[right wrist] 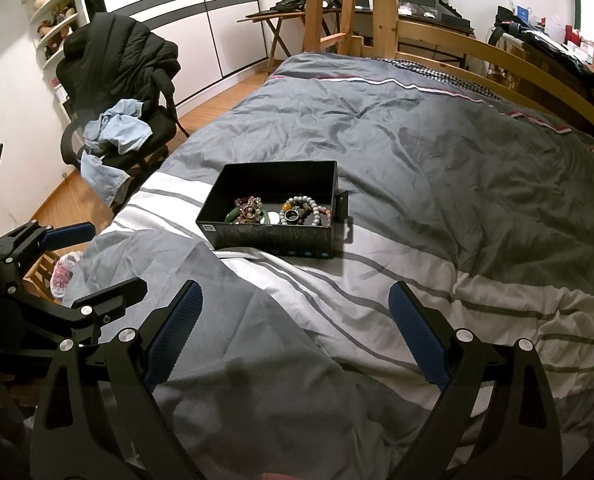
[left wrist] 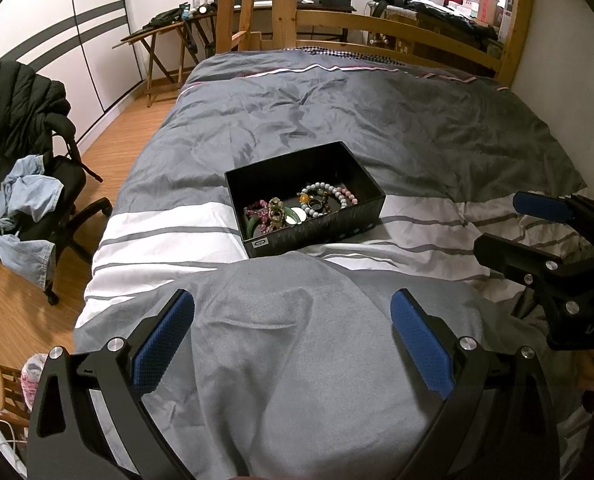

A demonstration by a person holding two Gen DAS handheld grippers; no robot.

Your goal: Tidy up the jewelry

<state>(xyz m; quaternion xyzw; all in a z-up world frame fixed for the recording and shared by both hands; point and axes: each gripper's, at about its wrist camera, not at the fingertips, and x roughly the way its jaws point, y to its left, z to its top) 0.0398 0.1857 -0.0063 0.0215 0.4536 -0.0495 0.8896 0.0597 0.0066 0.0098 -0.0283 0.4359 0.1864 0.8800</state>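
Observation:
A black open box (left wrist: 361, 218) sits on the bed and holds jewelry: a grey bead bracelet (left wrist: 331, 192), a pink bead bracelet (left wrist: 255, 210), a green bangle (left wrist: 253, 228) and a ring. The box also shows in the right wrist view (right wrist: 257, 236), with the bead bracelet (right wrist: 311, 206) and the green bangle (right wrist: 233, 216) inside. My left gripper (left wrist: 293, 316) is open and empty, held above the duvet short of the box. My right gripper (right wrist: 297, 308) is open and empty, also short of the box. Each gripper shows at the edge of the other's view.
The grey and white striped duvet (left wrist: 337, 128) covers the bed. A wooden bed frame (left wrist: 377, 24) stands at the far end. An office chair with a black jacket and blue clothes (right wrist: 117, 100) stands left of the bed on the wood floor.

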